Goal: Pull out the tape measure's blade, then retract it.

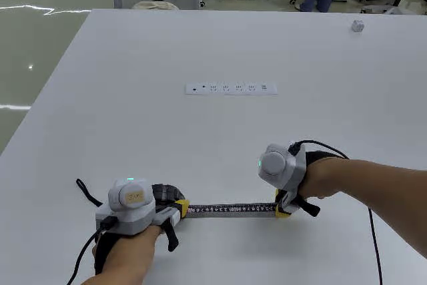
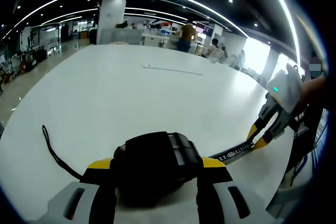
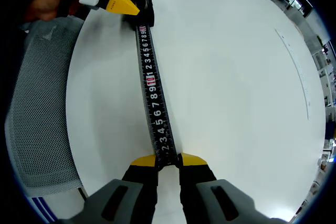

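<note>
The left gripper [image 2: 156,164] is closed around the case [image 1: 165,193] on the table [image 1: 200,45]. The right gripper [image 3: 168,159] pinches the blade [image 3: 149,82] at its tip. Best to pull straight and flat, so it does not twist.

Tape measure [image 1: 167,195] sits near the table's [image 1: 133,98] front edge, blade [image 1: 230,210] running right from it; power strip [image 1: 231,88] lies well behind.
</note>
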